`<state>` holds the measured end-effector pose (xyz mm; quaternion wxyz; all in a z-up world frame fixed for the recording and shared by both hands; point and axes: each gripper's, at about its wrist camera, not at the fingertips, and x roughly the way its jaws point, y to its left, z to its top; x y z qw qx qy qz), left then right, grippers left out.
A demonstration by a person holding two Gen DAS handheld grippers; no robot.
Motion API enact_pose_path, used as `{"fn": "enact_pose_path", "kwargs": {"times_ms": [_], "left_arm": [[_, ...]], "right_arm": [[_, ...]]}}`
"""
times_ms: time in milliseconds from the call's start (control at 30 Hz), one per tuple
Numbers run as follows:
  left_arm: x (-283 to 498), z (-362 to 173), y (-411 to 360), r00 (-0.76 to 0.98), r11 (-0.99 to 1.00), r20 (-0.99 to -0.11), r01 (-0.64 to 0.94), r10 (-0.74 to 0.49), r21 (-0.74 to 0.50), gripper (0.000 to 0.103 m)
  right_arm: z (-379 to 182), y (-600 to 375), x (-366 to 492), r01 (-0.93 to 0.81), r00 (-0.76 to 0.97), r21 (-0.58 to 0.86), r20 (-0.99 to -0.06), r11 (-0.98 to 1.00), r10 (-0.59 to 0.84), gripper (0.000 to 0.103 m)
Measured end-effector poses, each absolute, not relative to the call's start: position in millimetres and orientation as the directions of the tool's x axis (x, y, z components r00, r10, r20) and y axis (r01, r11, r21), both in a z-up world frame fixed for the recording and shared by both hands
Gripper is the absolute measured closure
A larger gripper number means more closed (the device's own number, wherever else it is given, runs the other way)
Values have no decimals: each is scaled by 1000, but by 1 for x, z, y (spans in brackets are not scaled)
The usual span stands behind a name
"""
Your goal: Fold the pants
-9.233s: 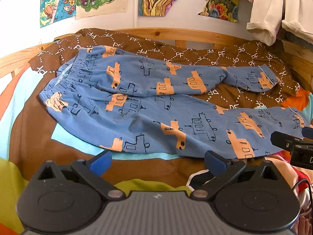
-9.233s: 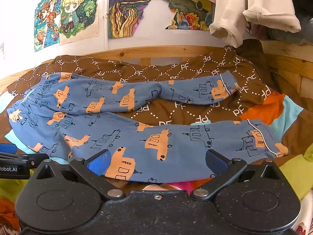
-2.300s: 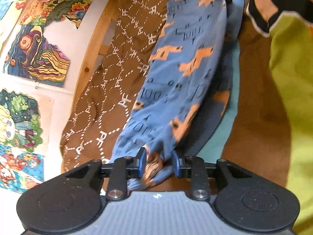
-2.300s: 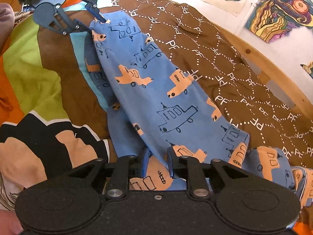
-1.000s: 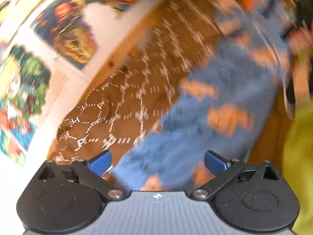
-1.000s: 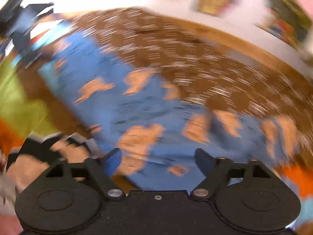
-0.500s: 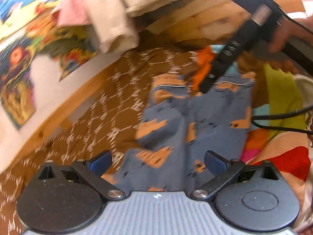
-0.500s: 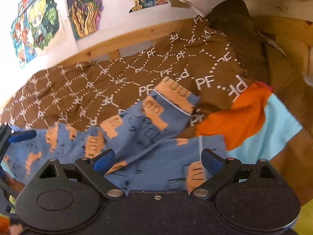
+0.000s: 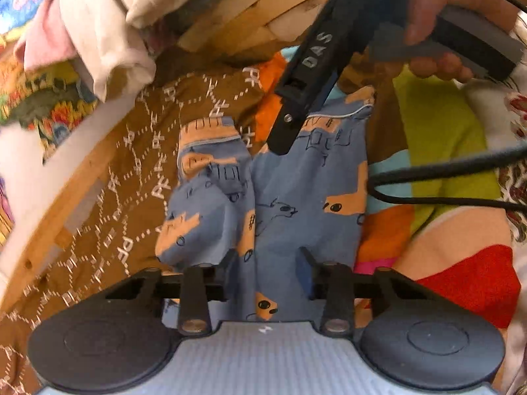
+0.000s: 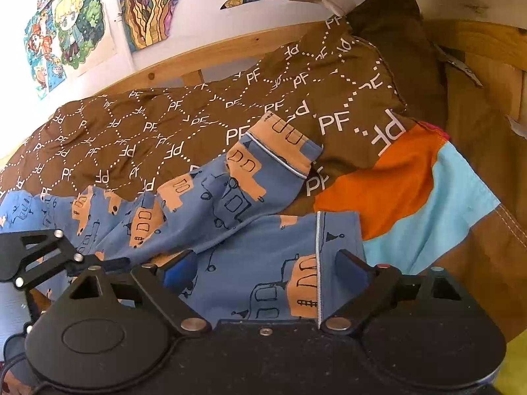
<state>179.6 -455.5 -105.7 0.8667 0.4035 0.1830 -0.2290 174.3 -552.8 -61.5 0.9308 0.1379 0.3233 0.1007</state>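
Observation:
Blue pants (image 9: 290,197) with orange vehicle prints lie on the bed, both legs side by side, cuffs pointing away from me. My left gripper (image 9: 266,263) sits low over the near leg a little way up from the cuffs. Its jaws are closing with flat cloth between the pads, not pinched. My right gripper (image 10: 266,266) hovers over the near leg's cuff (image 10: 336,237), jaws wide and just starting to close, cloth lying under them. The far leg's cuff (image 10: 283,144) lies free on the brown blanket. Each gripper shows in the other's view: the right gripper (image 9: 293,125) held by a hand, the left gripper (image 10: 108,263).
A brown "PF" blanket (image 10: 164,138) and a colourful patchwork quilt (image 10: 411,191) cover the bed. The wooden bed frame (image 10: 477,52) runs behind and to the right. Clothes (image 9: 108,33) hang above it, posters (image 10: 75,26) are on the wall, and a black cable (image 9: 444,171) trails across the quilt.
Both grippers let go of the pants and swung to the cuff end. The left jaws have narrowed from wide open over the near leg. The right gripper has settled lower over the near cuff.

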Motion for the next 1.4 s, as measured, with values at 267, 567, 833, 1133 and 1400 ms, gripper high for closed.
{"fn": "enact_pose_path", "kwargs": {"times_ms": [267, 567, 833, 1133, 1400], "left_arm": [[182, -98, -449, 821, 645, -546, 510, -169, 569, 70], [186, -90, -434, 796, 742, -598, 455, -91, 492, 92], [191, -82, -426, 779, 767, -619, 456, -100, 451, 102], [198, -57, -398, 749, 798, -643, 481, -158, 364, 102], [176, -38, -384, 721, 686, -643, 606, -258, 403, 102]], "right_arm": [[-56, -544, 185, -109, 784, 291, -563, 951, 262, 22], [-55, -554, 237, -8, 795, 374, -560, 927, 233, 49], [-70, -592, 275, 110, 804, 615, -517, 781, 294, 68], [-49, -605, 249, 95, 848, 659, -446, 746, 286, 99], [-17, -610, 155, 203, 851, 621, -495, 757, 177, 99]]}}
